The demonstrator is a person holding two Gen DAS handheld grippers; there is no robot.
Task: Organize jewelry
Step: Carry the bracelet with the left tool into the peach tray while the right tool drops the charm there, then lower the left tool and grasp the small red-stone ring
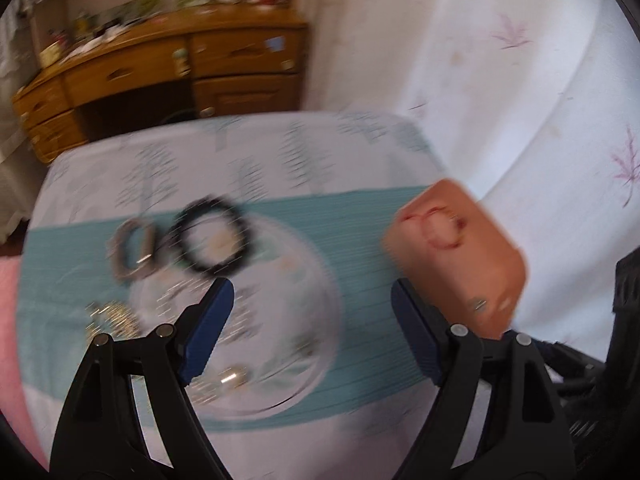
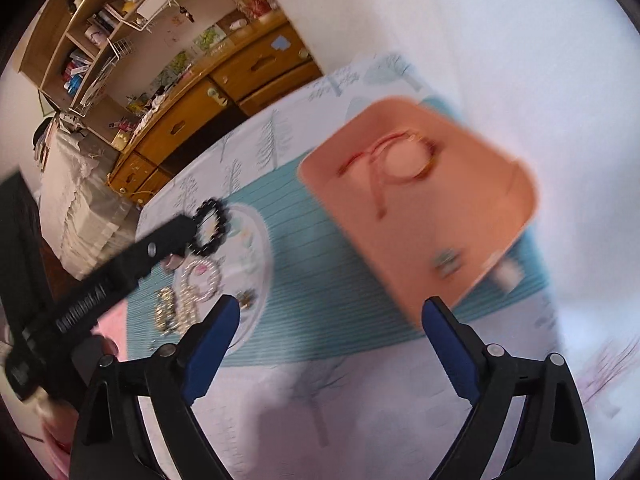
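**Both claws spread and empty above the jewelry plate and the peach tray**

The landmark is the round clear glass plate [image 1: 256,360] lying on the teal-striped band of a white tablecloth printed with trees [image 1: 280,152].

The left gripper [image 1: 312,300] hovers over the plate with its blue-padded fingers [image 1: 208,328] spread wide apart and nothing between them. The right gripper [image 2: 332,320] is likewise spread wide and holds nothing; it hangs to the right of the plate, over the teal band.

On the far edge of the plate lies a black beaded bracelet [image 1: 210,236], a closed loop. Just left of it, by the plate's far-left rim, sits a beige flat-link bracelet [image 1: 134,252]; blur hides whether the two touch. At the plate's left rim is a heap of small gold-coloured chain jewelry [image 1: 114,318]. A small metallic bead-like piece [image 1: 232,378] rests on the plate's near part. In the right wrist view a pale pearl-like strand [image 2: 200,280] curls on the plate beside the gold heap.

Well to the right of the plate, on the same teal band, stands a rounded peach-coloured rectangular tray [image 2: 420,208]. Inside it lies a thin red cord bracelet [image 2: 396,160] with loose tails, and near its closer edge a small greenish item [image 2: 444,260] too blurred to identify.

Beyond the plate, past the table's far edge, stands a wooden desk with drawers [image 1: 160,64].
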